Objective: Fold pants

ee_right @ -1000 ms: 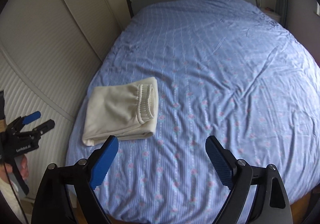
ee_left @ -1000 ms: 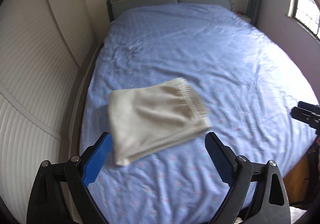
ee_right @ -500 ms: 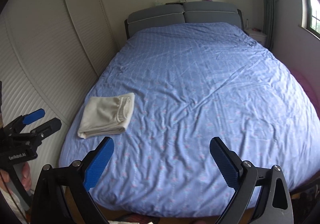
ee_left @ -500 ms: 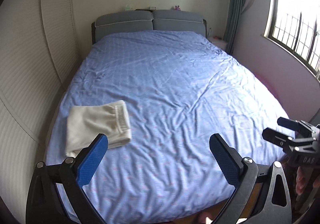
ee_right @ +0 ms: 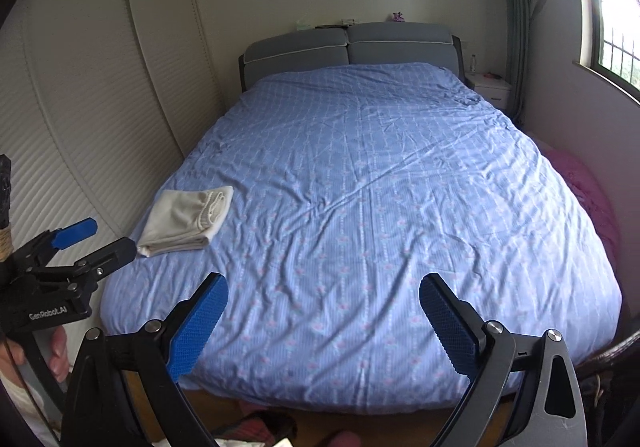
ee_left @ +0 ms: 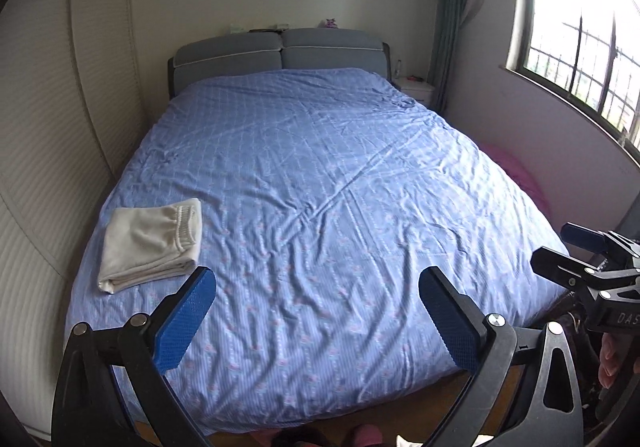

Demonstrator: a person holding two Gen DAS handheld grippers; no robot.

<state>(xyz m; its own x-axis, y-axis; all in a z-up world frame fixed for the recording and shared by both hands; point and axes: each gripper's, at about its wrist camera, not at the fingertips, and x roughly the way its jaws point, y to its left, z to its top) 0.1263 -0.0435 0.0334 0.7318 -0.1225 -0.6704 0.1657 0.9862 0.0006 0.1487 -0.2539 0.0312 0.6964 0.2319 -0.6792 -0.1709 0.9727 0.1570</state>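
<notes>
One bed [ee_left: 320, 207] fills most of both views, covered by a single blue patterned sheet [ee_right: 380, 207] that lies creased and wrinkled across the whole top. At its far end stands one grey headboard [ee_left: 280, 51] made of two padded sections side by side. Along the left wall runs a pale wardrobe [ee_right: 100, 87] with two ribbed door panels in sight. One barred window [ee_left: 580, 39] sits in the right wall, with one green curtain [ee_left: 450, 7] hanging in the corner next to it. One small white bedside table [ee_right: 490, 89] stands beside the headboard on the window side. Something pink [ee_right: 580, 187] lies low beside the bed, under the window; what it is I cannot tell.

One pair of cream pants [ee_left: 150, 243] lies folded into a compact rectangle on the sheet, near the bed's front left corner, elastic waistband facing the middle of the bed. Nothing touches it.

Two grippers are present, both back from the bed's foot. The left gripper [ee_left: 318, 311] has its two blue pads spread wide with only bedding between them. The right gripper [ee_right: 324, 311] is likewise spread wide and carries nothing.
</notes>
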